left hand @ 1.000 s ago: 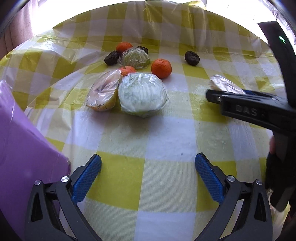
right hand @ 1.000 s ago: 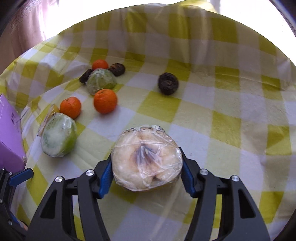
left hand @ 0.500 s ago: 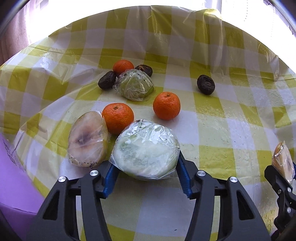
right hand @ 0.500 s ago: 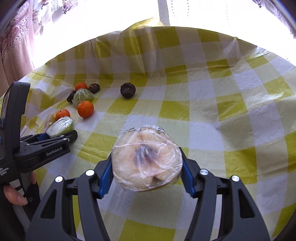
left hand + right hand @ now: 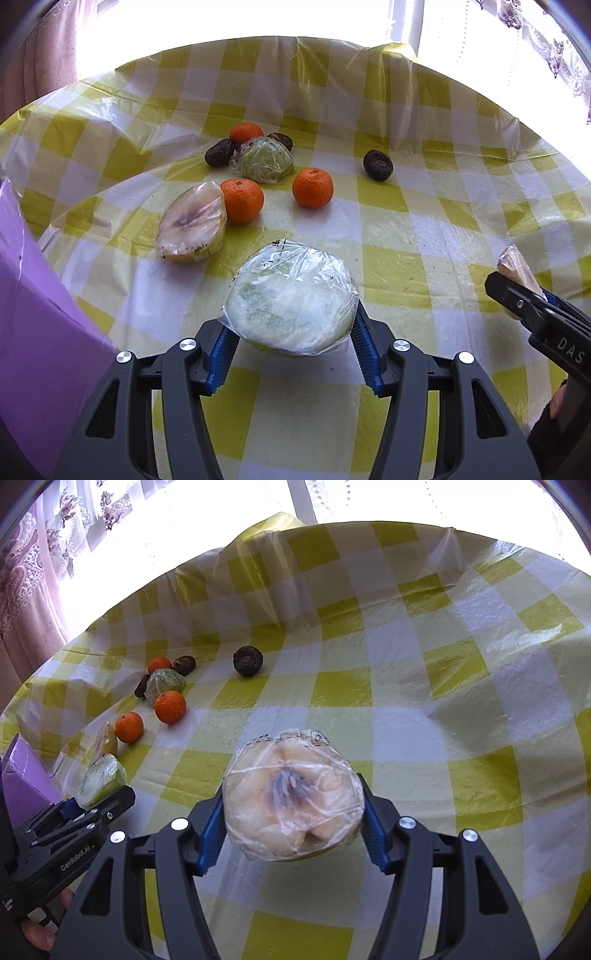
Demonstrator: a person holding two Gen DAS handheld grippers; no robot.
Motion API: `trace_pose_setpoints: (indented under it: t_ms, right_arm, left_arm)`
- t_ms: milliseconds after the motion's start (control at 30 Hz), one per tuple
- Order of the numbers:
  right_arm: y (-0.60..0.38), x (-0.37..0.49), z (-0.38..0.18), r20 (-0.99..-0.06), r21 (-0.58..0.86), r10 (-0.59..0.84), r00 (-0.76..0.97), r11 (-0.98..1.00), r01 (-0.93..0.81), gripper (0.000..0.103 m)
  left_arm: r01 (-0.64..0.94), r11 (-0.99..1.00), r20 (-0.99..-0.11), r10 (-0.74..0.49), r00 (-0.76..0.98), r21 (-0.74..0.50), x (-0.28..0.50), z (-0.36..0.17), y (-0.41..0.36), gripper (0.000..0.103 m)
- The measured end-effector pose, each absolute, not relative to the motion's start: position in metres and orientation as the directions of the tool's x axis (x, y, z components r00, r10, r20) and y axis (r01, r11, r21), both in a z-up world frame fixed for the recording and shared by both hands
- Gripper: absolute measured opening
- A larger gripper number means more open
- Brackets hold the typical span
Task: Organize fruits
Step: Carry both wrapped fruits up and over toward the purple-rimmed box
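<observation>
My left gripper is shut on a plastic-wrapped green fruit half, held just above the yellow checked tablecloth. My right gripper is shut on a plastic-wrapped pale fruit half, lifted over the cloth. On the table lie another wrapped pale half, a smaller wrapped green half, three oranges and three dark wrinkled fruits. The right gripper shows at the right edge of the left wrist view; the left gripper shows at the lower left of the right wrist view.
A purple box stands at the left, close to my left gripper. The cloth rises in folds at the far edge below a bright window with lace curtains. A hand holds the left gripper's handle.
My left gripper went forward to the wrapped green half, closed on it, then lifted it back away from the pale half and orange. My right gripper carried its pale half to the right.
</observation>
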State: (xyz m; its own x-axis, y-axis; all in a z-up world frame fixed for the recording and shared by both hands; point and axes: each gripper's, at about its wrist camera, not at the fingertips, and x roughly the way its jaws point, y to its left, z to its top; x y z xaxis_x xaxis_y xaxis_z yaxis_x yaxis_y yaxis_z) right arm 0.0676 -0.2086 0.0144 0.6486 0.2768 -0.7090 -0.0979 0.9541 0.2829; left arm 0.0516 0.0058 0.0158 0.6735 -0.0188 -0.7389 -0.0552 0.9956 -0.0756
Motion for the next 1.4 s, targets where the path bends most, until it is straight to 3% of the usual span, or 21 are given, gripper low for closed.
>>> trace_pose_setpoints:
  t_ms: [267,700,933,1100,1400]
  right_arm:
    - [-0.211,-0.004,0.011,-0.662,0.412,0.355,0.660,0.908,-0.074,0.062]
    - [-0.176,-0.066,0.012,-0.700,0.308,0.291,0.652,0.947,-0.092,0.062]
    - [-0.154,-0.077,0.014,-0.693,0.300,0.319,0.647,0.943,-0.144,0.062]
    - [-0.150,-0.084,0.023,-0.636,0.315,0.327,0.699,0.937,-0.152,0.062]
    - [-0.135,-0.104,0.041,-0.539,0.305,0.334,0.773,0.933,-0.190,0.062]
  left_arm:
    - [-0.020,0.984,-0.731,-0.119,0.672,-0.179,-0.008,0.012,0.019,0.054]
    - [0.044,0.974,-0.691,-0.190,0.698,-0.224,-0.065,0.016,0.029,0.054]
    - [0.040,0.985,-0.679,-0.146,0.719,-0.169,-0.086,0.019,0.031,0.054]
    - [-0.001,0.994,-0.639,-0.070,0.766,-0.111,-0.102,0.027,0.040,0.054]
    - [-0.061,0.996,-0.514,0.018,0.858,-0.066,-0.135,0.060,0.055,0.054]
